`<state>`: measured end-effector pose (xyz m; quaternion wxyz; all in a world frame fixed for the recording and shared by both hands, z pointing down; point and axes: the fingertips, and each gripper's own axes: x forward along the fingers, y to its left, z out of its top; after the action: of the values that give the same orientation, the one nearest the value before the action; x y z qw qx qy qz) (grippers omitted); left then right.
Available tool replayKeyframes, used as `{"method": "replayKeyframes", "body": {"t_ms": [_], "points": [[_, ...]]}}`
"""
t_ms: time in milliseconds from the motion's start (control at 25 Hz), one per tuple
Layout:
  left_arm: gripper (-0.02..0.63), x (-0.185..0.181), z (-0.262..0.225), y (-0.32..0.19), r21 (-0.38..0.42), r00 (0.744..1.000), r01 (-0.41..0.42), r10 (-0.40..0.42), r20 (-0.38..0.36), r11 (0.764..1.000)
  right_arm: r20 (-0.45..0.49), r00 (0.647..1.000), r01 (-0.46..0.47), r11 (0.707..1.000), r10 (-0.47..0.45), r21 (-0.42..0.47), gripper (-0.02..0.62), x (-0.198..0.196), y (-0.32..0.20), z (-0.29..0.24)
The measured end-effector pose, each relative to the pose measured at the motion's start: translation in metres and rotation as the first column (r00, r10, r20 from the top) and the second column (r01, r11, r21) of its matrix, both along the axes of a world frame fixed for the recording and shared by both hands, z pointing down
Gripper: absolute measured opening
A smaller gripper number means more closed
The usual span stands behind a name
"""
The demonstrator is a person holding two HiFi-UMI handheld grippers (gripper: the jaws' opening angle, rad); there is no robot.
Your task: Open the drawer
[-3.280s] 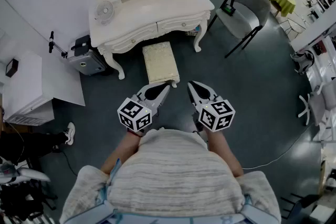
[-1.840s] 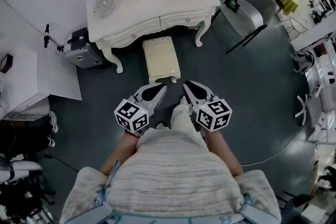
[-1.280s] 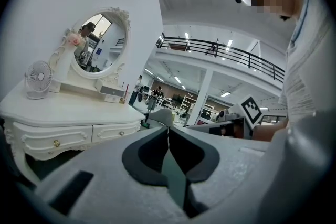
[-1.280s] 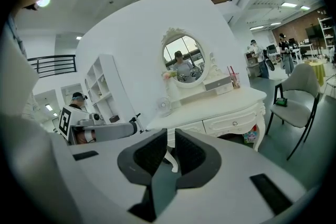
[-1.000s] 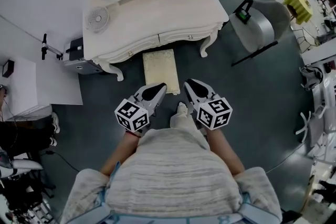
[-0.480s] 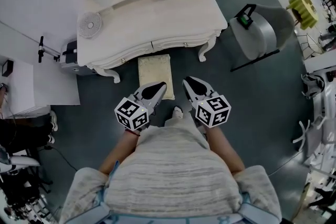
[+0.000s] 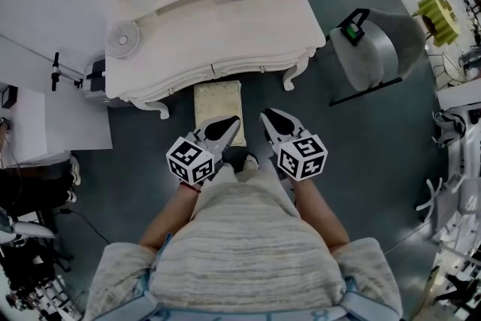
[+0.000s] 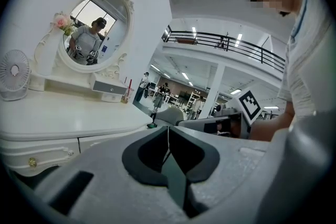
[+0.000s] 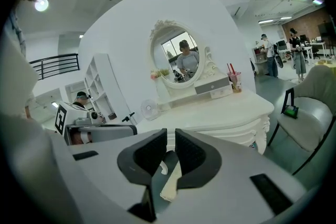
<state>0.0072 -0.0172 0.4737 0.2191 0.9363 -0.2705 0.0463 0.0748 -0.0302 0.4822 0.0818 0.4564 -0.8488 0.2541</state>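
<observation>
While both hover over the dark floor (image 7: 361, 162), left gripper (image 7: 234, 120) and right gripper (image 7: 264, 116) have jaws closed on nothing; cubes (image 7: 193, 160) carry only square black-and-white markers. Cream stool (image 7: 217, 98) just ahead, against the white dressing table (image 7: 225, 26). Its front drawers (image 7: 244, 71) sit shut, well apart from both grippers.

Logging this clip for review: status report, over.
Shut and empty: left gripper, right gripper. Visible drawers closed, untouched. In the way: upholstered stool before dressing table.
</observation>
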Motion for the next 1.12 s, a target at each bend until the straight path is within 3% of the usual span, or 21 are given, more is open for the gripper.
{"method": "replayKeyframes", "body": {"t_ms": [440, 560, 1120], "points": [[0.015, -0.003, 0.026, -0.037, -0.015, 1.000, -0.018, 0.018, 0.021, 1.000, -0.056, 0.998, -0.034, 0.999, 0.033, -0.014, 0.014, -0.002, -0.038, 0.032], [0.015, -0.003, 0.032, -0.046, -0.017, 1.000, -0.016, 0.016, 0.018, 1.000, -0.079, 0.996, -0.029, 0.999, 0.028, -0.021, 0.075, -0.004, -0.050, 0.043], [0.015, 0.001, 0.061, -0.060, -0.067, 1.000, 0.003, -0.001, 0.023, 0.998, -0.127, 0.989, -0.087, 0.990, 0.073, -0.114, 0.120, 0.009, -0.100, 0.106]]}}
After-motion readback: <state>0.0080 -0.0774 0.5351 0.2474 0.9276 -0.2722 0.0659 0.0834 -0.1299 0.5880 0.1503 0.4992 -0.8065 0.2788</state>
